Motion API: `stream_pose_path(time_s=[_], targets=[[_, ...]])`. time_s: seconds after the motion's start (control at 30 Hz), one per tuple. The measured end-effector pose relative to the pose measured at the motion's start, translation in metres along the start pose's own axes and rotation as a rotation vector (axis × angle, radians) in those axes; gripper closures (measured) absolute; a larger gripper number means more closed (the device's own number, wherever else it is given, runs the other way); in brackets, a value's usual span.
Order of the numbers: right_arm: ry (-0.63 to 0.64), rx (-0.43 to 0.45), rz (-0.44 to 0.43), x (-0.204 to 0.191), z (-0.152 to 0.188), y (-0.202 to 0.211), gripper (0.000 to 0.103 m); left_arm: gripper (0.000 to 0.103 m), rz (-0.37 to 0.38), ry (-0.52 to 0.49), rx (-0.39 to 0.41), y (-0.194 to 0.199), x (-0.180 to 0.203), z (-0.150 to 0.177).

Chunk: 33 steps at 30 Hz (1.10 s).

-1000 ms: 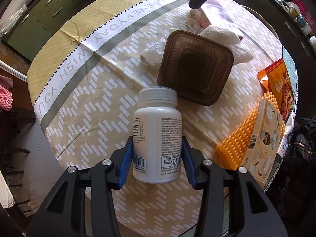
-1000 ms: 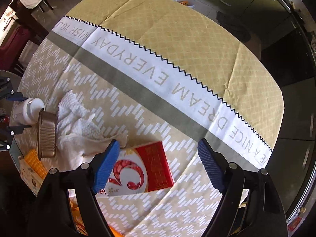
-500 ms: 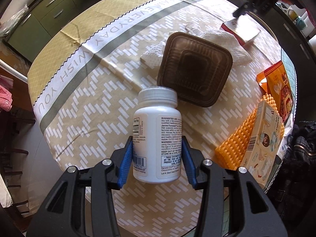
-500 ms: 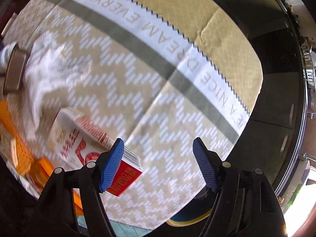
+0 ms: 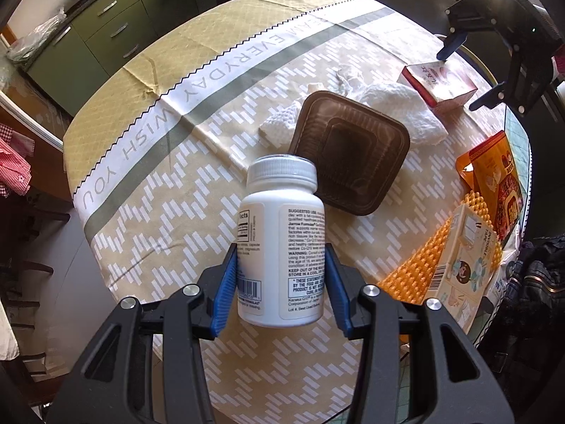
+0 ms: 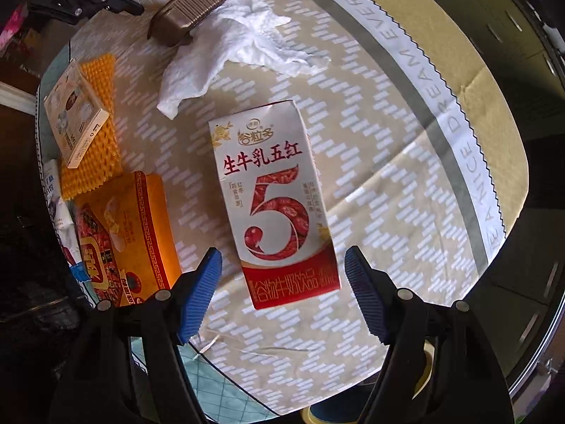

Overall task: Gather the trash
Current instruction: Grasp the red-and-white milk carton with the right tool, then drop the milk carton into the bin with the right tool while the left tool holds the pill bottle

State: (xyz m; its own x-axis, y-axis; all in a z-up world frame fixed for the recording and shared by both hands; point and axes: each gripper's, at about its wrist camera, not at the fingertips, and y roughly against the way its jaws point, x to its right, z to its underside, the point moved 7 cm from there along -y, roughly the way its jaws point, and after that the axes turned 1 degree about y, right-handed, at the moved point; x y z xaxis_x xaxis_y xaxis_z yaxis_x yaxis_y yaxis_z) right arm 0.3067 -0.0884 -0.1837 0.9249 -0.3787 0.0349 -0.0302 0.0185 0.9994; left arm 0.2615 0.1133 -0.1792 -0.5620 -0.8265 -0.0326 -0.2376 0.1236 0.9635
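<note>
The left gripper (image 5: 280,279) is clamped on one white plastic bottle (image 5: 282,240), ribbed cap forward, above the tablecloth (image 5: 141,183). Only the right wrist view shows the carton's (image 6: 275,208) printed face: one rectangular milk carton lying flat beside the crumpled paper towel (image 6: 229,42). The right gripper (image 6: 282,295) stands apart over the carton's red end, apparently not touching. One ribbed brown tray (image 5: 348,157) lies overturned on the towel.

Carton (image 6: 279,208) beside napkin (image 6: 229,46)
</note>
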Motion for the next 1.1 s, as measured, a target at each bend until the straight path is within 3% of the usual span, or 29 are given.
stream_pose_path(time_s=[0.07, 0.13, 0.3, 0.53, 0.7, 0.83, 0.97, 1.1], targets=[[0.0, -0.004, 0.003, -0.003, -0.009, -0.007, 0.032, 0.058, -0.007, 0.001, 0.004, 0.006, 0.0, -0.001], [-0.017, -0.018, 0.017, -0.004, -0.017, -0.016, 0.047, 0.058, -0.009, 0.005, 0.014, 0.014, 0.002, 0.001], [-0.093, 0.021, 0.036, 0.004, -0.004, -0.013, 0.049, 0.058, -0.009, 0.008, 0.05, 0.031, 0.006, 0.002], [-0.311, 0.159, 0.024, 0.042, 0.041, 0.026, 0.051, 0.058, -0.01, -0.038, 0.078, 0.049, 0.028, -0.007], [-0.494, 0.21, 0.024, 0.072, 0.122, 0.036, 0.051, 0.058, 0.011, -0.104, 0.096, 0.056, 0.06, -0.028], [-0.712, 0.193, 0.064, 0.116, 0.231, 0.037, 0.051, 0.058, 0.046, -0.169, 0.129, 0.065, 0.096, -0.054], [-0.916, 0.113, 0.085, 0.148, 0.315, -0.002, 0.051, 0.058, 0.079, -0.249, 0.143, 0.071, 0.135, -0.081], [-1.003, 0.095, 0.042, 0.164, 0.351, -0.047, 0.051, 0.058, 0.104, -0.338, 0.136, 0.07, 0.18, -0.109]])
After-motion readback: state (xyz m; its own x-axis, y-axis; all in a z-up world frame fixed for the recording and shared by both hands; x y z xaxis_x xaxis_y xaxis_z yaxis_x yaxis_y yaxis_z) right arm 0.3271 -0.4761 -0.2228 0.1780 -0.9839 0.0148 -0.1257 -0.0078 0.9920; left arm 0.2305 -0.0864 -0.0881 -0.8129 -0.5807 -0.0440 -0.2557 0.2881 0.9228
